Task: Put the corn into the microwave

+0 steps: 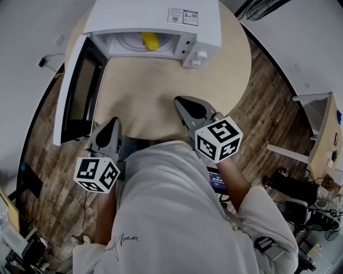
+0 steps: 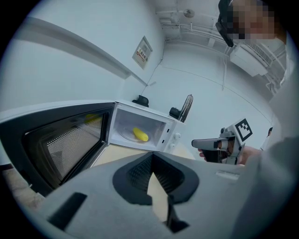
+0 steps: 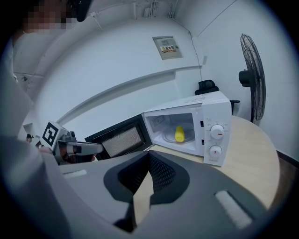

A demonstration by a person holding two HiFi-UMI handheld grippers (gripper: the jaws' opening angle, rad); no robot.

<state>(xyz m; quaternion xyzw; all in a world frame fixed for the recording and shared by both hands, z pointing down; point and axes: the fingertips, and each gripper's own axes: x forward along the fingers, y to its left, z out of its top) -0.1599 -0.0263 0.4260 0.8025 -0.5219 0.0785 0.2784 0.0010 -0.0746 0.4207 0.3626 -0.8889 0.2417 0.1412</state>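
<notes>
The yellow corn (image 1: 149, 40) lies on the turntable inside the white microwave (image 1: 161, 16) at the far side of the round wooden table (image 1: 161, 96). Its door (image 1: 80, 91) stands wide open to the left. The corn (image 2: 140, 135) shows in the left gripper view and the corn (image 3: 179, 133) in the right gripper view, each well ahead of the jaws. My left gripper (image 1: 114, 123) hangs at the table's near edge, by the door's tip, shut and empty. My right gripper (image 1: 179, 100) is over the near part of the table, also shut with nothing in it.
A standing fan (image 3: 252, 74) is behind the microwave to the right. The microwave's two knobs (image 3: 216, 140) face me. White furniture (image 1: 316, 123) stands on the wood floor at the right. The person's white-shirted body fills the near foreground.
</notes>
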